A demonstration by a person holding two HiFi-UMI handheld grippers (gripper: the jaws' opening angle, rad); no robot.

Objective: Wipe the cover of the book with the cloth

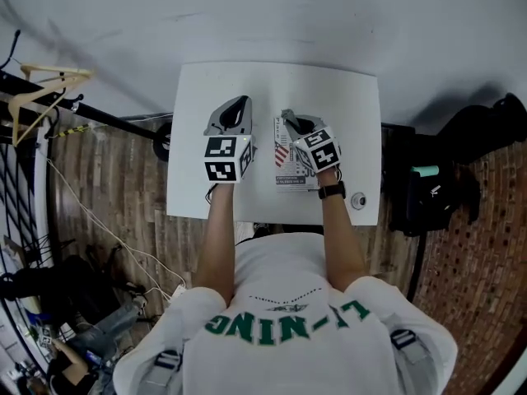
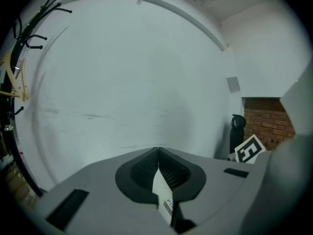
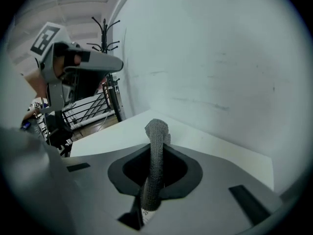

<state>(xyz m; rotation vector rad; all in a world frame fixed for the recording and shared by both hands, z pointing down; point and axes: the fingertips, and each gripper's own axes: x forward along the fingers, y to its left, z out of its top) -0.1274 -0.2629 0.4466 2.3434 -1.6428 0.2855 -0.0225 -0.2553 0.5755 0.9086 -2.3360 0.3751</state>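
Your left tool: jaws pressed together, nothing held. Your right tool: pinching grey cloth (upright fold), over book, white table.

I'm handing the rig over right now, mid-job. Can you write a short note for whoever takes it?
Left tongs: shut, nothing of the job in them, pointing at the wall, to the left of the book.
Right tongs: shut on the grey cloth, which sticks out past the tips.
Book: flat on the white table, partly under the right tongs.
Done: cloth is in grip.
Left: lower the cloth onto the cover and wipe. Whether any wiping has happened cannot be told.
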